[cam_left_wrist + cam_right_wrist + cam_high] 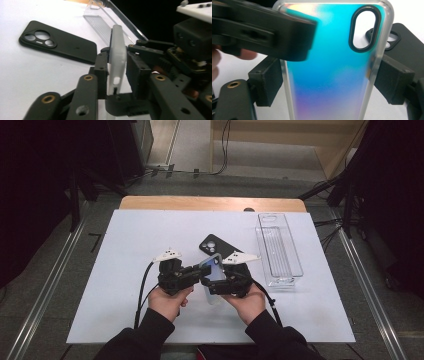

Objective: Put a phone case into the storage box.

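Currently, the translucent iridescent blue phone case [213, 272] is lifted off the white table [125, 270], clamped across its edges by the right gripper [216, 281]. The left gripper [199, 275] straddles its faces, jaws slightly parted. Still to place; clear plastic tray [278, 247] waits at two o'clock, black phone case [212, 245] at twelve.

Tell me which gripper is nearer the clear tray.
Right. The right gripper, holding the iridescent phone case, sits just left of the clear tray. The left gripper is farther left, beyond the case.
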